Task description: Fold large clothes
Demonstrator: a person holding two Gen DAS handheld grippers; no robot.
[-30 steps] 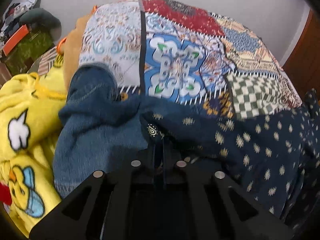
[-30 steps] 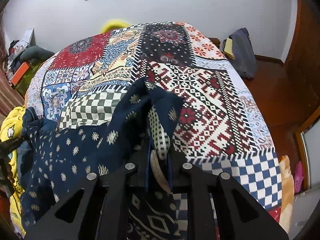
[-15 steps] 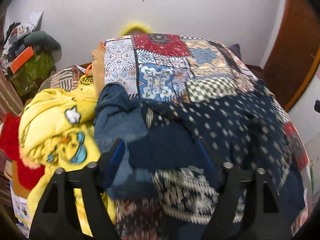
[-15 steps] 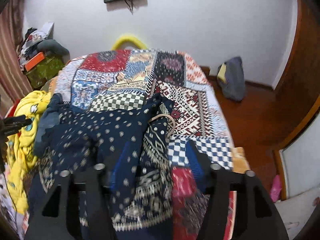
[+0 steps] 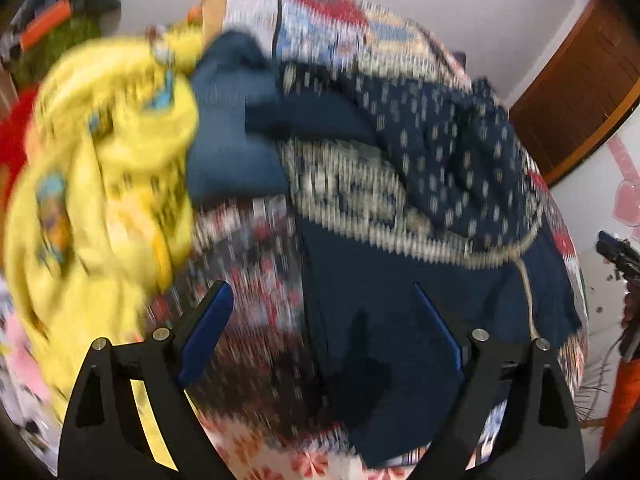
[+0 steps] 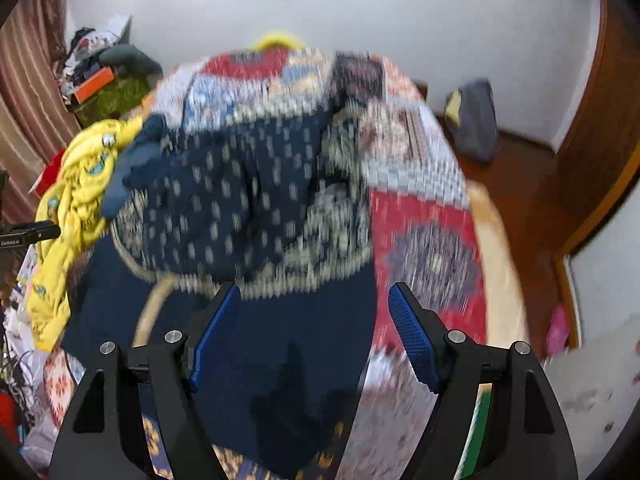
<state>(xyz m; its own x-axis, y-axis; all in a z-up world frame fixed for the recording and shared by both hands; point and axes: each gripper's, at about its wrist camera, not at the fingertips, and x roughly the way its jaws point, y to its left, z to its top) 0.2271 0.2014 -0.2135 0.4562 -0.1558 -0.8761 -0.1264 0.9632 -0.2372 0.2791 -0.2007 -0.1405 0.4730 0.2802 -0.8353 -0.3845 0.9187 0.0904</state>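
A large navy garment with pale dots and a patterned band (image 5: 420,184) lies spread and partly doubled over on the patchwork bedspread (image 5: 248,248); it also shows in the right wrist view (image 6: 240,208). My left gripper (image 5: 324,312) is open and empty above the garment's plain navy lower part. My right gripper (image 6: 316,320) is open and empty above the same plain navy part (image 6: 288,340). Both views are motion-blurred.
A yellow cartoon-print garment (image 5: 104,160) and a blue denim piece (image 5: 228,148) lie heaped at the bed's left side. A cluttered shelf (image 6: 104,84) stands at back left. A grey bag (image 6: 476,120) sits on the wooden floor right of the bed.
Both grippers were shut on the navy garment a second ago; they have let go, opened wide and pulled back toward the near end of the bed. The garment now lies on the bed.
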